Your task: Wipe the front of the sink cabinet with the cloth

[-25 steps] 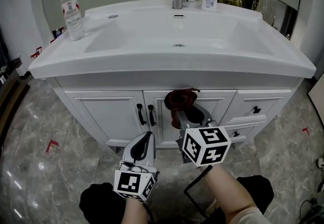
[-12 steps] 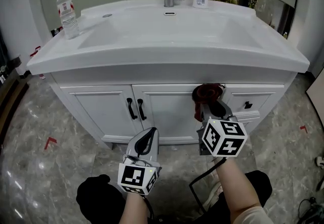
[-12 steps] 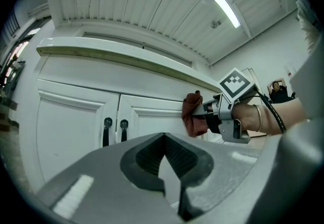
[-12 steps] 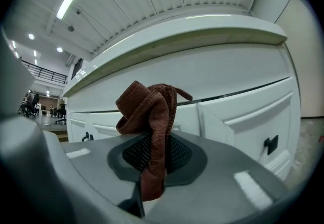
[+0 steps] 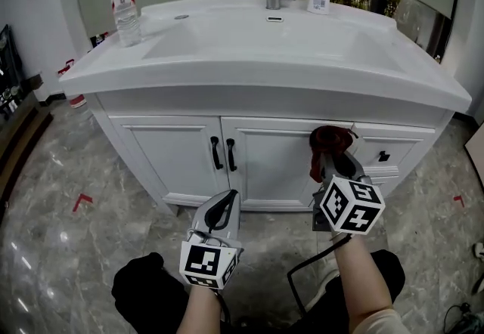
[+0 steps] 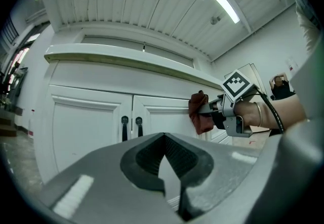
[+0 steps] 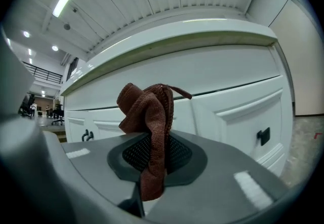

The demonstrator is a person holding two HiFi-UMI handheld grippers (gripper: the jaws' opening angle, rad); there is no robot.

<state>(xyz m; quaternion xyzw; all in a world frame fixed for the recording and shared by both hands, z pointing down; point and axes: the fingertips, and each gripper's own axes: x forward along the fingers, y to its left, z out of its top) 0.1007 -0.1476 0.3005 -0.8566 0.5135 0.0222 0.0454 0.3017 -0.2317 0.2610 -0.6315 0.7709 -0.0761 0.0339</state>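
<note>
I judged the wipe under way: my right tool (image 5: 334, 162) gripped the cloth (image 5: 327, 140) at the cabinet (image 5: 268, 162) front, right of the handles (image 5: 223, 154), my left tool (image 5: 220, 210) closed and empty nearby, so next came a pressed sideways sweep.

Holding the left hand-held gripper (image 5: 228, 199) low, jaws together on nothing; reaching the right hand-held gripper (image 5: 330, 159) further forward and higher, jaws clamped on the cloth (image 5: 327, 139), forearm outstretched
</note>
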